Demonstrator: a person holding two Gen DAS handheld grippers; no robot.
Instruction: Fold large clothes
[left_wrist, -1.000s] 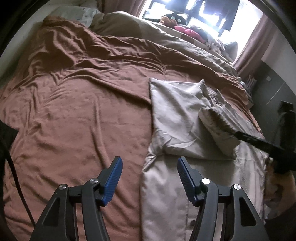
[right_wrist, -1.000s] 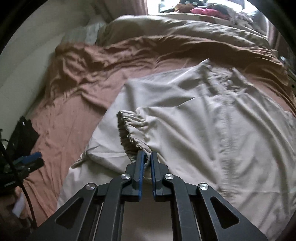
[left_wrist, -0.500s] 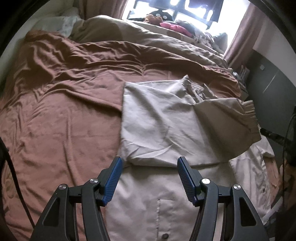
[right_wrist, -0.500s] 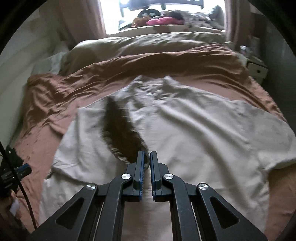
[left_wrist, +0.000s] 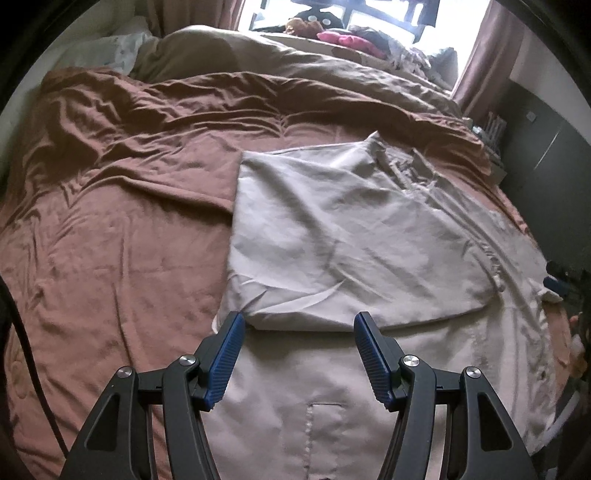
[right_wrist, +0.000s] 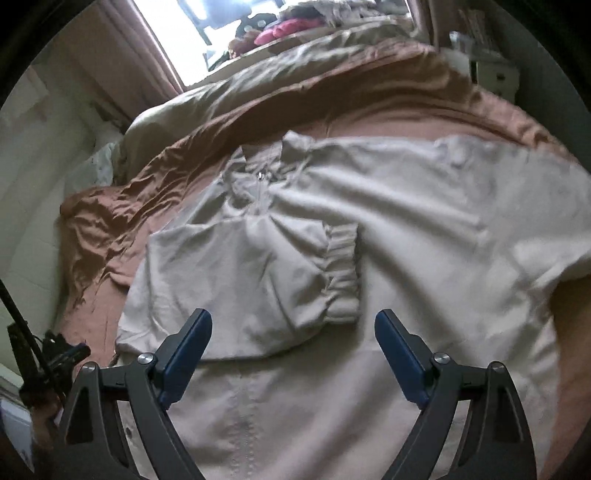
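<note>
jacket (right_wrist: 424, 258): pale beige, lying flat on the brown bed (left_wrist: 110, 240), collar toward the window.
sleeve (right_wrist: 258, 280): folded across the chest, its gathered cuff (right_wrist: 343, 273) near the middle.
feel: looks light, soft and limp; likely to sag and slide on itself, not fragile.
hold: pinch the hem corners or the shoulder seam, both layers.
left gripper (left_wrist: 298, 354): jaws spread, nothing between.
right gripper (right_wrist: 293, 354): jaws opening, nothing pinched, cuff just beyond them.

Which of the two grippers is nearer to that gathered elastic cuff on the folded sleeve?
Right. The right gripper, jaws opening, has the cuff just ahead, clear of its pads. The left gripper sits at the sleeve's fold edge, farther from it.
</note>
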